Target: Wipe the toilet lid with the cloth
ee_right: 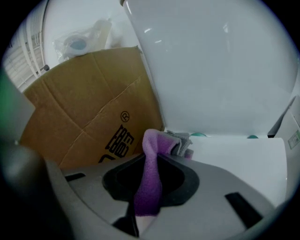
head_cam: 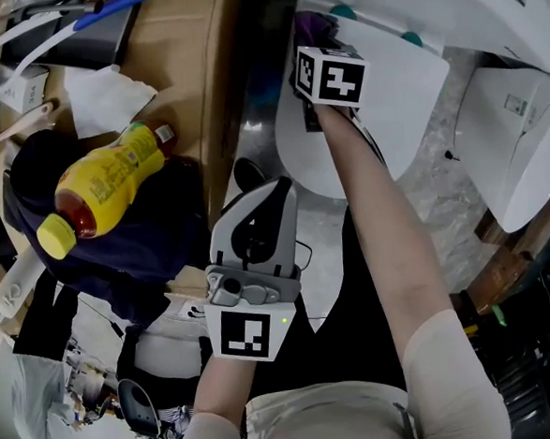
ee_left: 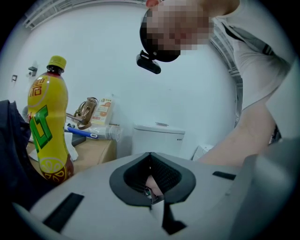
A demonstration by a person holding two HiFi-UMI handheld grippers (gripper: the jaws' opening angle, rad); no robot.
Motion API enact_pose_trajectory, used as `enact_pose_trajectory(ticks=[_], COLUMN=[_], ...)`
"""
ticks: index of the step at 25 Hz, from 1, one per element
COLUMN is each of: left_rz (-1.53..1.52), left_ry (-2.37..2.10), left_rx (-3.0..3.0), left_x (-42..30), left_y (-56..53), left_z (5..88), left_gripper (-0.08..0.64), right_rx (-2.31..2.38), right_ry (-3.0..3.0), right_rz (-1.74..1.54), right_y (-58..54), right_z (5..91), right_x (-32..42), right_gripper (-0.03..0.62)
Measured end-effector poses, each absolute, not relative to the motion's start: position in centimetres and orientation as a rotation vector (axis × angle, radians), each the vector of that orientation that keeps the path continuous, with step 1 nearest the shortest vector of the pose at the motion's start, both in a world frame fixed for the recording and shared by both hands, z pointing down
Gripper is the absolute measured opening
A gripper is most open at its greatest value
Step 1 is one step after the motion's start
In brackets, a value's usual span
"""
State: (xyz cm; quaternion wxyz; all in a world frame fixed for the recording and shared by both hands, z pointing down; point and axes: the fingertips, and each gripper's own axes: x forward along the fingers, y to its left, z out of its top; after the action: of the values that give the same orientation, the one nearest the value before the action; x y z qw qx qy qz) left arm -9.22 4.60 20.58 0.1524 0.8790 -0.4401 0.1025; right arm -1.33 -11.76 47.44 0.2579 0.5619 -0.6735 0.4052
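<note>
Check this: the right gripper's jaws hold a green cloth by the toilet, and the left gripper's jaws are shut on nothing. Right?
Wrong colour: the cloth in the right gripper is purple, not green, as the right gripper view shows. The rest stands.

Soft, even indoor light is filling all three views, casting no hard shadows. In the head view the white toilet [head_cam: 407, 92] is glowing bright, nearly washing out, while the dark fabric [head_cam: 136, 242] and the lower corners are sinking into murk. A pale sheen is showing on the bottle [head_cam: 103, 184]. Both gripper views are bulging like a fisheye, bending lines near the rim and fading to black at the corners. In the right gripper view the cloth [ee_right: 150, 183] is blurring close to the lens, while the box [ee_right: 89, 117] behind it is looking sharper.
</note>
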Motion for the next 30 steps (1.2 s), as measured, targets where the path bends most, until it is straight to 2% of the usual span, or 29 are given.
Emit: enact_pose_trajectory(ticks=[6, 11, 18, 23, 30], left_rz=[0.294, 0.312, 0.304, 0.305, 0.351], left_ry=[-1.277, -1.251, -1.213, -1.187, -1.112], left_rx=[2.517, 2.554, 2.617, 2.638, 2.679], left_x=[-9.6, -8.4, -5.2, -2.3, 1.1], left_y=[4.8, 5.3, 5.5, 6.1, 7.5], left_z=[20.6, 20.6, 20.2, 19.8, 20.5], left_gripper=[0.015, 0.015, 0.015, 0.015, 0.015], right_rx=[1.515, 1.650, 1.846, 1.854, 1.756], right_ry=[-1.843, -1.854, -1.751, -1.653, -1.561], right_rz=[1.104, 1.144, 1.213, 1.141, 1.084], right_y=[-11.7, -9.9, -2.7, 2.7, 7.0], right_z=[47.3, 44.9, 43.1, 43.0, 45.8], right_x=[-1.8, 1.3, 11.8, 19.2, 25.3], right_gripper=[0.083, 0.083, 0.083, 0.083, 0.083])
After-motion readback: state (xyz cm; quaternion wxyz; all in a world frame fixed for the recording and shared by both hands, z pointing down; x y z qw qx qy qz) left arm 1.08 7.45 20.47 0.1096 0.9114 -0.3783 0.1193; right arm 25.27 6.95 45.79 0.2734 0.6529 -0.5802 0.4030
